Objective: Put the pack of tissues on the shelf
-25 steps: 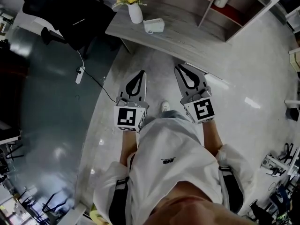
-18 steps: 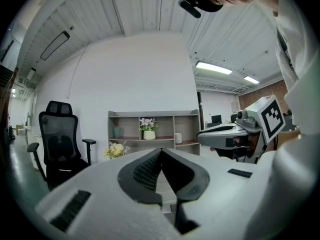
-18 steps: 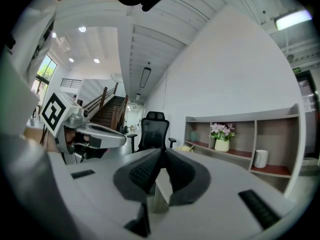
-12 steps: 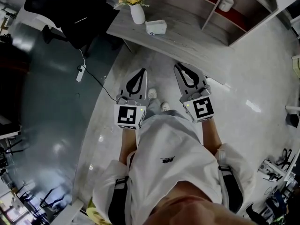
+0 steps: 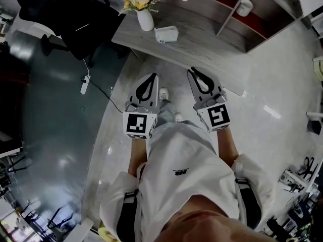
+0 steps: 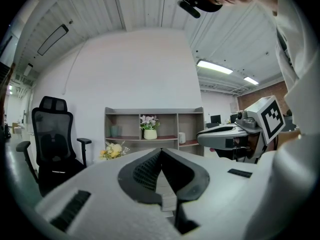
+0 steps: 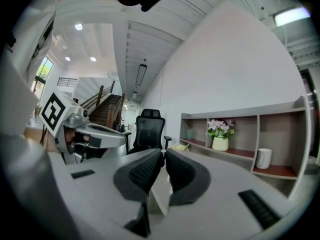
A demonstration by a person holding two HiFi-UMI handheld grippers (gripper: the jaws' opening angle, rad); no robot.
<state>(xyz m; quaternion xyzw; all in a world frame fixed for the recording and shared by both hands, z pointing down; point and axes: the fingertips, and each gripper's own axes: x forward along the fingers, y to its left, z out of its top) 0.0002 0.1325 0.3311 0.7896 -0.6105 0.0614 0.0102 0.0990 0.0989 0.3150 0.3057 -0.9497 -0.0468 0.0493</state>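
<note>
From the head view: left gripper and right gripper side by side above the floor, tips toward the desk, just short of its front edge. Pack of tissues flat on the tabletop toward its left end, just beside the flower vase, well apart from both grippers. Shelf along the tabletop's back edge, with a mug in one bay.

From the left gripper view: jaws together, nothing between. Beyond them, the shelf and an office chair.

From the right gripper view: jaws closed tip to tip, empty. Shelf and mug off to the right.
</note>
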